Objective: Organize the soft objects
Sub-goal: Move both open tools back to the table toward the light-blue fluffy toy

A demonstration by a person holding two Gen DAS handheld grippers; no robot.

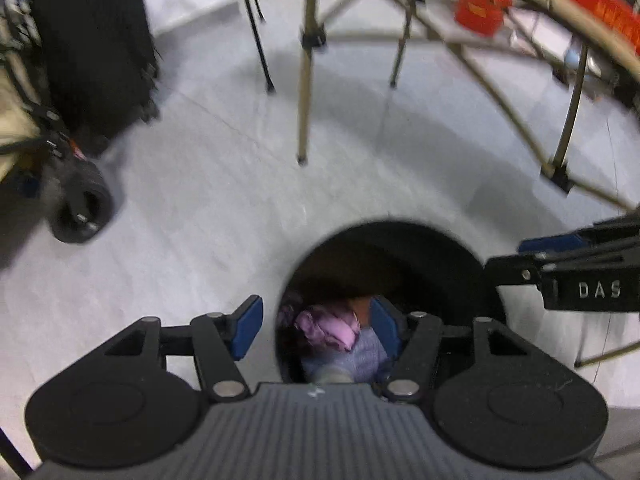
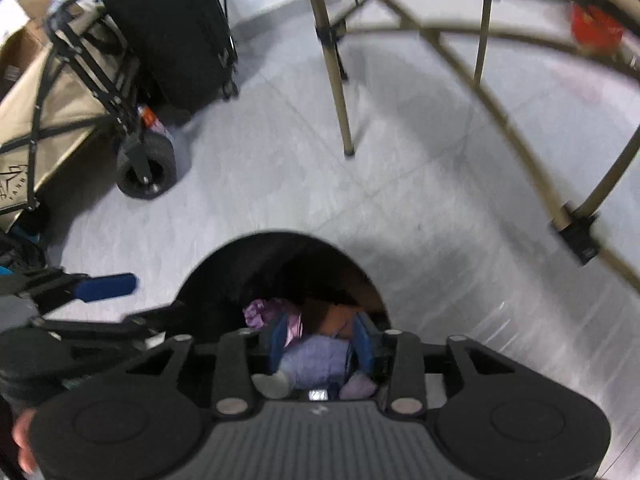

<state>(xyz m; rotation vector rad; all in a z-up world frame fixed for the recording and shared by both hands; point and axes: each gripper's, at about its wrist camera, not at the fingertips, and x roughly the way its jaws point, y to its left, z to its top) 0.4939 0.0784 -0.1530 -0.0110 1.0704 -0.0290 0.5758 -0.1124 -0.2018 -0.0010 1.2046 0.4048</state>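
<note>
A black round bin (image 1: 400, 236) stands on the grey floor, its mouth facing up. Inside lie a lavender plush toy (image 1: 368, 354), a pink-purple cloth (image 1: 328, 326) and something orange, partly hidden. My left gripper (image 1: 316, 328) hangs over the bin's near rim, open, with its blue pads wide apart and touching nothing. In the right wrist view, my right gripper (image 2: 322, 342) is over the same bin (image 2: 280, 242). It is open, and its blue pads flank the lavender plush toy (image 2: 316, 360) without clearly pressing it. One of the left gripper's fingers (image 2: 106, 286) shows at the left.
A beige folding wagon (image 2: 52, 112) with black wheels (image 2: 146, 170) and a black suitcase (image 2: 172, 28) stand to the left. Tan folding-table legs (image 2: 334, 64) cross the upper right. A red container (image 1: 480, 10) sits beyond them. A person's hand (image 2: 22, 440) shows at the lower left.
</note>
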